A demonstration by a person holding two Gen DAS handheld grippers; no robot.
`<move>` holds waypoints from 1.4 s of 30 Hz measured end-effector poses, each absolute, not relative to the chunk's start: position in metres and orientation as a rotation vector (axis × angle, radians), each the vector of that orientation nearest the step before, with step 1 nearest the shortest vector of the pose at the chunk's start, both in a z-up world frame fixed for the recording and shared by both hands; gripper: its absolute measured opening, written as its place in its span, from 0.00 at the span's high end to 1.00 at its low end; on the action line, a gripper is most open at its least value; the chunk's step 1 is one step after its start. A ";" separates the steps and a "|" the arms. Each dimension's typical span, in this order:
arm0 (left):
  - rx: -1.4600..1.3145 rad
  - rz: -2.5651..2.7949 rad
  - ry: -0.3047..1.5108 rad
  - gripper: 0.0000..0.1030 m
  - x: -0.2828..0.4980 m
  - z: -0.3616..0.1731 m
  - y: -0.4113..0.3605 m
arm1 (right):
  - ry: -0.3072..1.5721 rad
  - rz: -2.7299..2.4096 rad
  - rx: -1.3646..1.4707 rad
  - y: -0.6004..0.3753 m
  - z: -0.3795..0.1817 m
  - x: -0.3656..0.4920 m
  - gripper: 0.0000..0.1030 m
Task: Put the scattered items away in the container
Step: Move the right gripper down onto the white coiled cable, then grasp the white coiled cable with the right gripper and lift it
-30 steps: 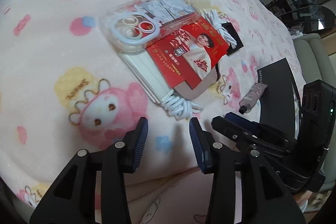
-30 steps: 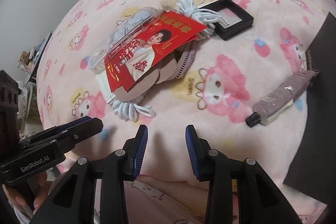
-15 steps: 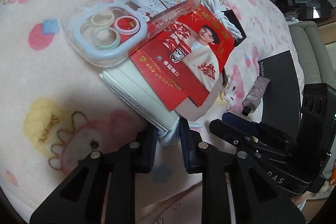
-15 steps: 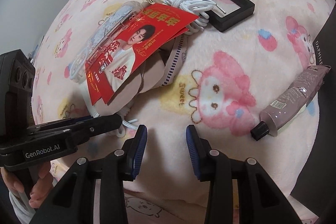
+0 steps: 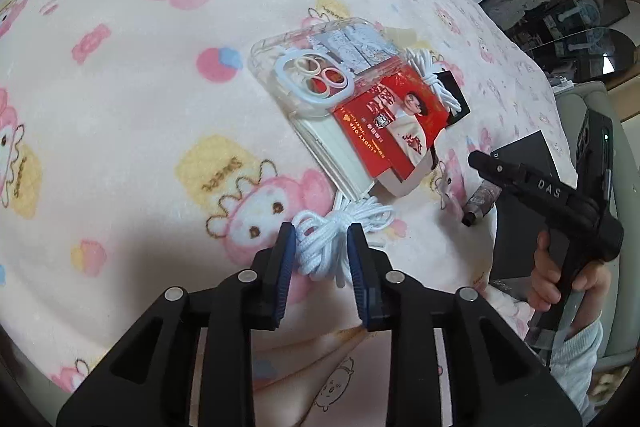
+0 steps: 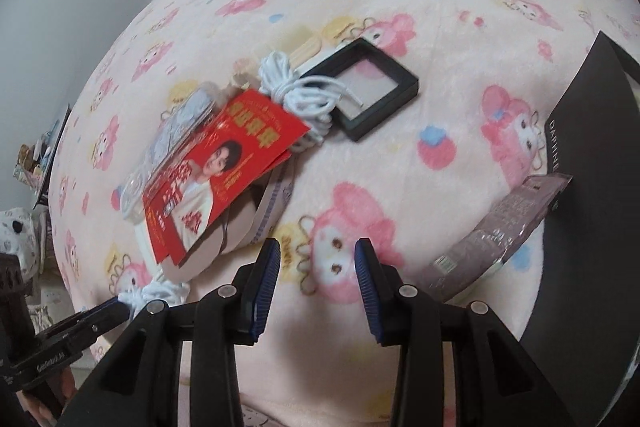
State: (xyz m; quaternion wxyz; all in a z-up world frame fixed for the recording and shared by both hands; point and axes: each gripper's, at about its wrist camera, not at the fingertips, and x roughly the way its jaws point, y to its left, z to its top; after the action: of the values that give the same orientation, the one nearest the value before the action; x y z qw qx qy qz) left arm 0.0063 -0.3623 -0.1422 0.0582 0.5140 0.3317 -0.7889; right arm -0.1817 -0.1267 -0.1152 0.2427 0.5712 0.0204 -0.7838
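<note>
On black box, "DAPHNE", gripper "DAS"

Soft, even daylight; dim shadow pools on the blanket just ahead of each claw. Fisheye bends edges; right view slightly blurred.
</note>
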 end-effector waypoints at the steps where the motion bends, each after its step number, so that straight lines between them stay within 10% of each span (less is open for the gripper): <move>1: 1.579 -2.384 1.000 0.65 0.000 -0.147 -0.361 | 0.075 -2.166 1.544 -0.132 -0.113 -0.188 0.66; 11: 1.683 -2.392 1.100 0.59 -0.009 -0.173 -0.364 | 0.234 -2.160 1.508 -0.188 -0.141 -0.240 0.52; 14: 1.663 -2.420 1.153 0.72 -0.007 -0.172 -0.366 | 0.241 -2.138 1.454 -0.199 -0.141 -0.234 0.52; 18: 1.614 -2.474 1.129 0.75 -0.004 -0.162 -0.359 | 0.263 -2.113 1.463 -0.207 -0.148 -0.231 0.88; 42: 1.728 -2.519 0.960 0.74 -0.051 -0.115 -0.293 | -0.048 -1.906 1.678 -0.088 -0.139 -0.111 0.89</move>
State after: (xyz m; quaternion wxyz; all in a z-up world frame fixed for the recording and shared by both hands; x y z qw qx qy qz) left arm -0.0513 -0.2935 -0.1155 -0.0301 0.5394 0.2998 -0.7863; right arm -0.1106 -0.0876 -0.1386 0.2965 0.6309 -0.0182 -0.7167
